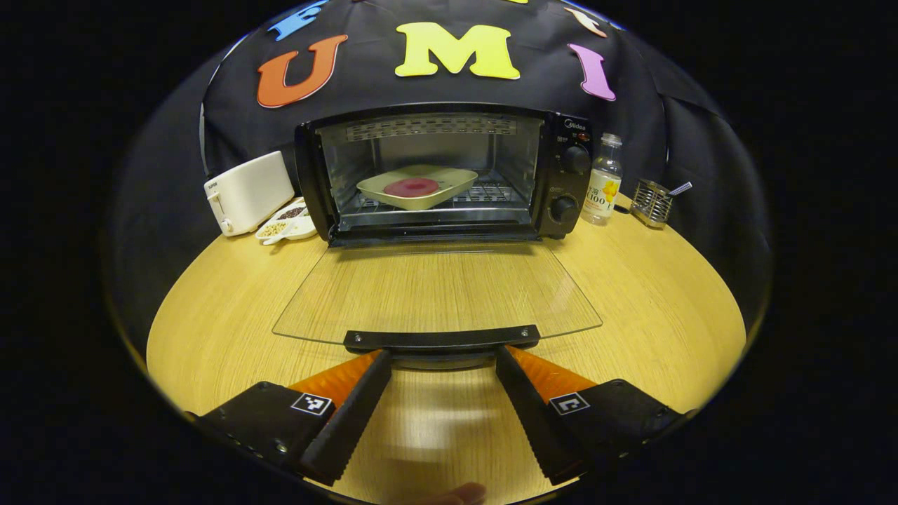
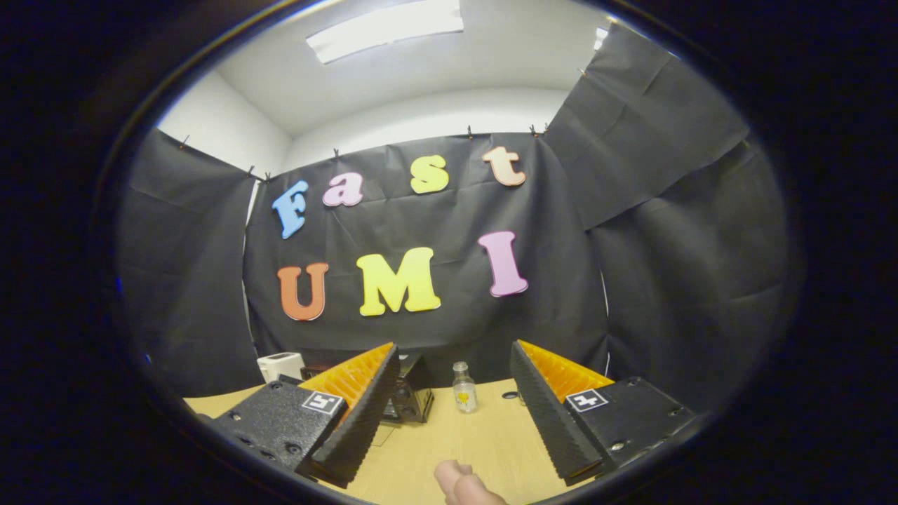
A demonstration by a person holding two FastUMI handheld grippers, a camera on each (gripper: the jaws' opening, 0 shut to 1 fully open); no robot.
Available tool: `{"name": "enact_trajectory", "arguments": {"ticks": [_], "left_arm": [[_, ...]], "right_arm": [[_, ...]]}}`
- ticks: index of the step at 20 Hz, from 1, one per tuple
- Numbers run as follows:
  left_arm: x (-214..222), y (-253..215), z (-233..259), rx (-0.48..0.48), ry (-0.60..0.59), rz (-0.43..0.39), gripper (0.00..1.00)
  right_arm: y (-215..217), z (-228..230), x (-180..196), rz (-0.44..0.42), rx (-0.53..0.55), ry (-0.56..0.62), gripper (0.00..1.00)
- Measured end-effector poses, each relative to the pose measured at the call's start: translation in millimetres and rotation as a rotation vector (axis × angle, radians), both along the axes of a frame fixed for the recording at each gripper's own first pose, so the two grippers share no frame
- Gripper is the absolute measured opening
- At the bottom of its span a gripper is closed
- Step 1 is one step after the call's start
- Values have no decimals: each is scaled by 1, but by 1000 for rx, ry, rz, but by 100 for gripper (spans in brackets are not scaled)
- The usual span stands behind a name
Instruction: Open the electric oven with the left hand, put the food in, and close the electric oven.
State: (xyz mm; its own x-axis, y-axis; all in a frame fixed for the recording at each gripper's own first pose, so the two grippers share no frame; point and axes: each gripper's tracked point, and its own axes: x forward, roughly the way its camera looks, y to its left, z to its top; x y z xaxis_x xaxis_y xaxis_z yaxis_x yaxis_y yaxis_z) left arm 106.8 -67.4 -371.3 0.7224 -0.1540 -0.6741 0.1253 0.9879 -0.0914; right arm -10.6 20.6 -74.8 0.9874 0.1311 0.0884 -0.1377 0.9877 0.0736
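Left gripper view: the left gripper [image 1: 442, 358] has its two fingers spread wide, holding nothing, their tips just beneath the black handle [image 1: 442, 339] of the oven's glass door [image 1: 435, 291]. The door lies folded fully down, nearly flat above the wooden table [image 1: 666, 315]. Beyond it the electric oven [image 1: 449, 172] stands open; on its wire rack sits a cream tray [image 1: 419, 188] with a round dark-red piece of food [image 1: 411, 186] in it. Two knobs are on the oven's right panel. To the oven's left are a white toaster [image 1: 249, 193] and a divided white dish [image 1: 287, 221] of grains and seeds; to its right a small clear bottle [image 1: 603, 181] with a yellow label, then a wire holder [image 1: 650, 202].

In the right gripper view the right gripper [image 2: 452, 393] is also wide open and empty, raised and tilted toward the booth wall. A fingertip [image 2: 459, 484] shows at the bottom edge.
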Motion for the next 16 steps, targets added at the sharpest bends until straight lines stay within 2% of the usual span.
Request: {"name": "enact_trajectory", "arguments": {"ticks": [2, 3, 4, 11, 12, 13, 16], "left_arm": [[0, 0, 5, 3, -4, 0, 100], [0, -1, 7, 3, -8, 1, 96], [1, -1, 9, 1, -12, 3, 96], [6, 2, 27, 0, -51, 8, 96], [7, 3, 29, -1, -61, 9, 97], [8, 3, 32, 0, -66, 9, 96], [10, 3, 38, 3, -72, 6, 96]], "right_arm": [[-1, 2, -4, -11, -14, 1, 95], [-2, 4, -6, -17, -21, 0, 100], [-1, 4, -9, -22, -29, 2, 95], [-4, 16, -22, -52, -58, -18, 95], [-1, 17, -24, -45, -58, -22, 100], [0, 17, -24, -38, -56, -22, 95], [1, 11, -23, -27, -52, 3, 95]]}}
